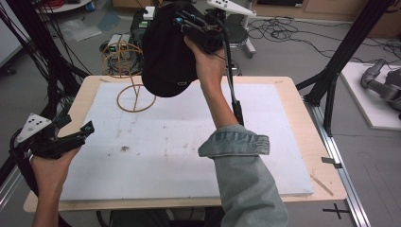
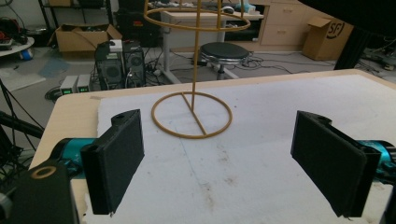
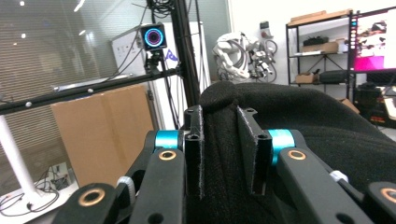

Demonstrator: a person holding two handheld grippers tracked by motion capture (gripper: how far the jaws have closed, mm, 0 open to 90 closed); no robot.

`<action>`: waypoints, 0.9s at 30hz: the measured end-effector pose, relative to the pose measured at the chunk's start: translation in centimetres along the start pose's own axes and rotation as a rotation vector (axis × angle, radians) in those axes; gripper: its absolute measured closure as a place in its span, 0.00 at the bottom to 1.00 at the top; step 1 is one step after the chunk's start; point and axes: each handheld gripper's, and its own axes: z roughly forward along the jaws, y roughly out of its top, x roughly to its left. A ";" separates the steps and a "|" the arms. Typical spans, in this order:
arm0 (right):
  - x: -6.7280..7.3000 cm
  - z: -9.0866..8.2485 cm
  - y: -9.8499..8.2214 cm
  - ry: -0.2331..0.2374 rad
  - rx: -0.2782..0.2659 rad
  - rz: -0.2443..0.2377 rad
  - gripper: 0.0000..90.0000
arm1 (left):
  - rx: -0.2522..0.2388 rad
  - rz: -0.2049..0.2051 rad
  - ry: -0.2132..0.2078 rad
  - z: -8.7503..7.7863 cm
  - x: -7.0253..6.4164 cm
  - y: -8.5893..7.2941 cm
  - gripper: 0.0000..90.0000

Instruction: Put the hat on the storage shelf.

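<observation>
Denim sleeve (image 1: 246, 189) and forearm fill the foreground of the high view, reaching up to the right claw (image 1: 182, 21), which is raised well above the bench (image 1: 302, 123). Its two black pads are pressed together on a fold of a black hat (image 1: 165, 56); in the right gripper view the fabric (image 3: 303, 140) bunches between the pads and spreads out beyond them. The hat hangs below and in front of that claw, clear of the white mat (image 1: 189, 142).

Just beside the hanging hat, toward the far left of the mat, stands a gold wire hat stand (image 1: 127, 71), with a round base ring, an upright stem and a wire dome on top. The left claw (image 1: 80, 132) rests low at the near left edge of the bench, spread wide and holding nothing; in the left gripper view the stand (image 2: 192, 112) sits straight ahead between its open pads.

The step in hand looks like setting the hat on the stand. To do it well, carry the hat until its opening sits over the dome, lower it straight, and release only once the crown rests on the wire; the light stand may tip if nudged sideways
</observation>
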 end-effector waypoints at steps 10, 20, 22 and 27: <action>1.2 2.3 0.3 0.066 -0.022 0.030 0.83 | 0.004 -0.003 0.007 -0.4 0.3 -0.2 0.19; 2.4 5.0 0.0 0.121 -0.010 0.037 0.83 | 0.004 -0.007 0.020 -0.9 0.7 -0.4 0.19; 2.6 5.2 0.0 0.127 -0.008 0.039 0.83 | 0.003 -0.007 0.023 -1.0 0.7 -0.4 0.19; 3.0 6.4 -0.2 0.141 -0.015 0.051 0.83 | 0.005 -0.007 0.025 -1.2 0.8 -0.5 0.19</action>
